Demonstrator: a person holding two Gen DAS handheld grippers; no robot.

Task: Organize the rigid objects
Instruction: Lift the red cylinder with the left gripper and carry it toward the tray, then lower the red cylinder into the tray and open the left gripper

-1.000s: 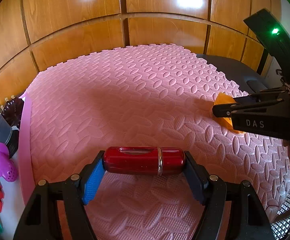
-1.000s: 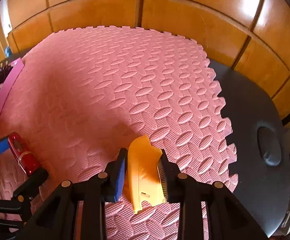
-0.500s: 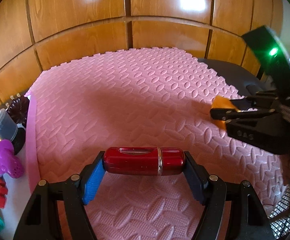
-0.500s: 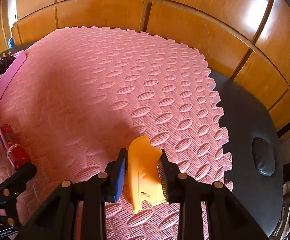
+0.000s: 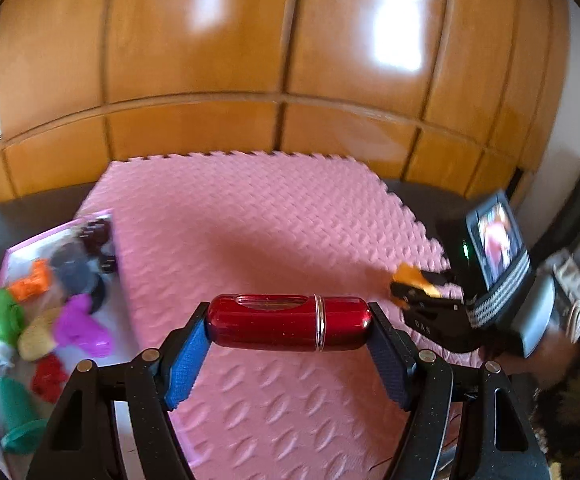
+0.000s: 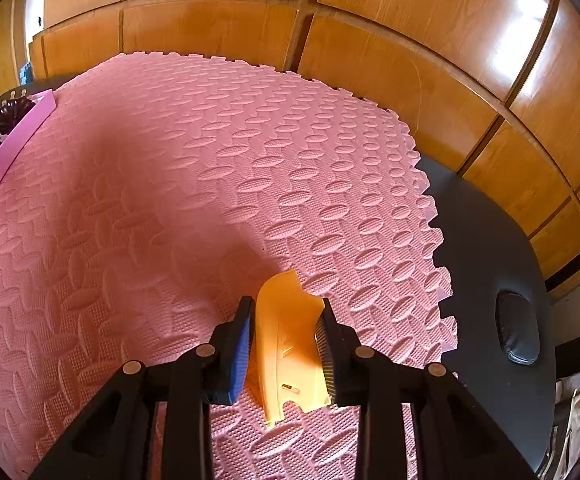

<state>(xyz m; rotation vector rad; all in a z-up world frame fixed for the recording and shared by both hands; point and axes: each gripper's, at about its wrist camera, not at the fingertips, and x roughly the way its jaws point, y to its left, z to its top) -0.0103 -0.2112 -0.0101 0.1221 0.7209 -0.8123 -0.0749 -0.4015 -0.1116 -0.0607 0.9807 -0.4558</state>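
My left gripper (image 5: pixel 288 326) is shut on a glossy red capsule-shaped case (image 5: pixel 288 322) with a silver ring, held crosswise above the pink foam mat (image 5: pixel 250 224). My right gripper (image 6: pixel 284 340) is shut on an orange plastic piece (image 6: pixel 290 344), curved and flat, held just above the mat's right part (image 6: pixel 170 200). In the left wrist view the right gripper (image 5: pixel 403 292) shows at the right with the orange piece (image 5: pixel 409 274) in its jaws.
A pink-rimmed tray (image 5: pixel 10 256) at the mat's left holds several small toys, among them a purple one (image 5: pixel 80 326), a green one (image 5: pixel 4 316) and an orange one (image 5: pixel 32 282). The dark table (image 6: pixel 485 260) lies right of the mat. Wooden panels (image 5: pixel 282 40) stand behind.
My left gripper has risen and pulled back with the red case, so the tray and wall show more. My right gripper has lifted slightly with the orange piece.
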